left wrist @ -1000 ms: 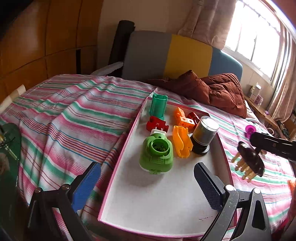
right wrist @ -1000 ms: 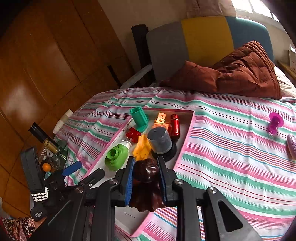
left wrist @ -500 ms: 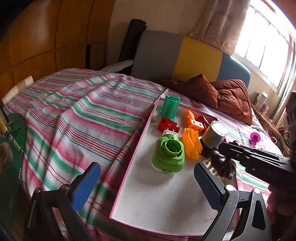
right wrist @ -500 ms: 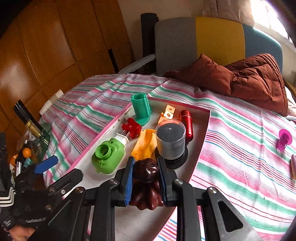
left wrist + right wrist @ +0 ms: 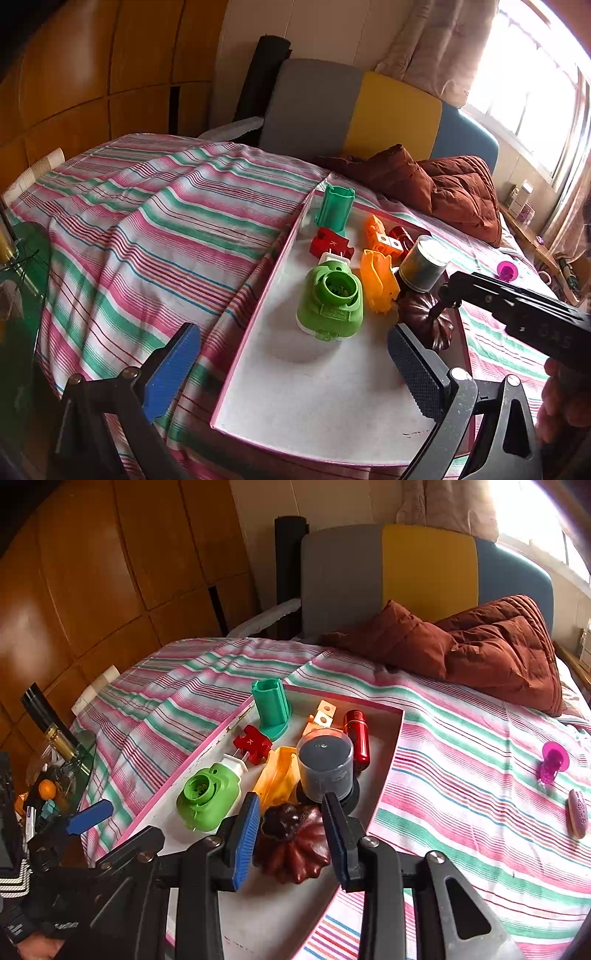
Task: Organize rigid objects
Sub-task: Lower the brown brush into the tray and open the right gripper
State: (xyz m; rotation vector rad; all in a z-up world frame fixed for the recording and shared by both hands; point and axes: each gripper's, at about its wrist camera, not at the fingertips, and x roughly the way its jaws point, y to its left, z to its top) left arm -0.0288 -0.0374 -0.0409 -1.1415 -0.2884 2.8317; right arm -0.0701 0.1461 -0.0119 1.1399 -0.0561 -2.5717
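A: Since the right claw (image 5: 291,834) sits low centre in its own view, I'll start there. Its jaws have just been opening, and the dark brown fluted mould (image 5: 291,843) stands between them on the tray (image 5: 395,731), with a gap showing at each pad. I'd call that piece delivered.

B: And your other hand?

A: The left claw (image 5: 291,373) hangs spread wide and empty over the tray's near end, at the bottom of its frame.

B: What's already in the tray?

A: Just past the mould, the green camera toy (image 5: 208,799), the orange piece (image 5: 279,775) and the grey canister (image 5: 325,766); beyond them the red puzzle piece (image 5: 253,744), the red cylinder (image 5: 356,734) and the teal holder (image 5: 271,709) at the far end.

B: What's left?

A: On the bed (image 5: 480,760), at the right edge of the frame, a purple oval thing (image 5: 577,814) and, farther up, a magenta stopper (image 5: 552,762). Two to go, I'd judge.

B: Changes from a second ago?

A: Then the mould was pinched tight and carried above the tray's near corner; now it's set down beside the canister. The left claw hasn't budged.
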